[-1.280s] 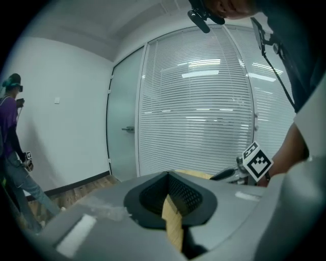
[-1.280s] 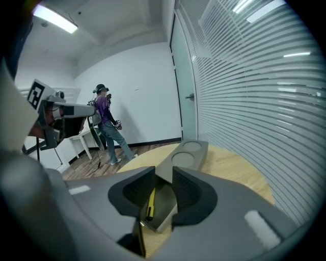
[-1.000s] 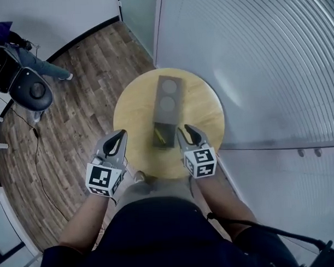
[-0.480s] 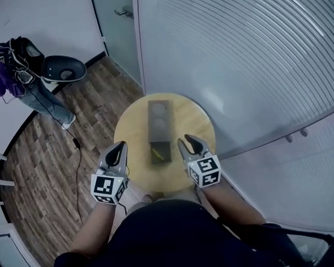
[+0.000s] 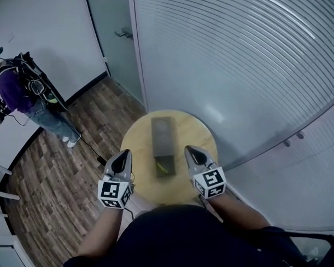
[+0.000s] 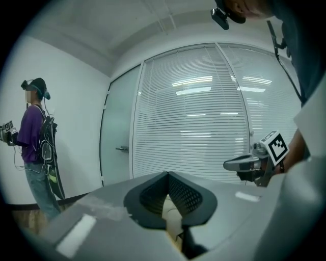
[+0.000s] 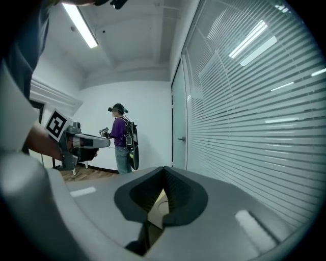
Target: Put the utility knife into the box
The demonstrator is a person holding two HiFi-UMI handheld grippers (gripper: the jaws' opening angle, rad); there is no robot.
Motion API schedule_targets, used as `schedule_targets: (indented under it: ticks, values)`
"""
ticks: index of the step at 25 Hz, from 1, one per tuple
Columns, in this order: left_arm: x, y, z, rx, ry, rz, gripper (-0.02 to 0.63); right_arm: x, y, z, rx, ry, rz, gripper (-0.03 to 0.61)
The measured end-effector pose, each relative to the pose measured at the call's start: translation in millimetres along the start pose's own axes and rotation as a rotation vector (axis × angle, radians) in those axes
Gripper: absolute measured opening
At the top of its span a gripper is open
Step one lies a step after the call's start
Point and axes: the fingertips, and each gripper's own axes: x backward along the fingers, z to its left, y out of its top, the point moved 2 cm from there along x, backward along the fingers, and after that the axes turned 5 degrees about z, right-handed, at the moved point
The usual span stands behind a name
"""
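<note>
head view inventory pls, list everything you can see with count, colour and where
table: 1, light wood, round, centre
box: 1, grey, middle of the table, near end open
utility knife: 1, yellow and dark, lying in the box's open end
floor: brown planks, left
blinds: 1 wall of them, white, right and top
door: 1, frosted glass, metal handle, top centre
bystander: 1, purple top, jeans, far left
left gripper: 1, grey, shut, empty, left of the box
right gripper: 1, grey, jaws just closed, nothing between them, right of the box
</note>
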Motion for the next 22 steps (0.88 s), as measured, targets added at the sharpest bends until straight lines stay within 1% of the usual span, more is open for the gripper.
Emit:
schedule_targets:
  ticks: [3, 8, 10, 13, 15, 17, 20, 22]
  values:
    - [1, -3, 2, 0.010, 0.011, -0.002, 0.003, 3, 7, -2, 0.026, -0.004, -0.021, 0.008]
    - [2, -1, -3, -0.001, -0.007, 0.000, 0.003, 6, 11, -3, 0.011, -0.008, -0.033, 0.008]
    - [5, 2, -6, -0.032, -0.014, 0.005, 0.003, 8, 12, -1, 0.019, -0.001, -0.025, 0.008]
    - [6, 8, -13, -0.097, -0.045, 0.009, 0.003, 9, 16, 3, 0.036, 0.013, -0.022, 0.008]
    - [8, 6, -13, -0.103, -0.045, 0.004, 0.003, 11, 15, 4, 0.036, 0.014, -0.030, 0.008]
    - [9, 3, -11, -0.088, -0.034, 0.007, 0.003, 11, 12, 3, 0.021, 0.004, -0.039, 0.008]
    - [9, -14, -14, -0.124, -0.036, 0.045, 0.003, 10, 6, 0, 0.019, -0.018, -0.045, 0.008]
    - [14, -21, -14, -0.132, -0.036, 0.057, 0.003, 10, 4, -1, 0.020, -0.023, -0.050, 0.008]
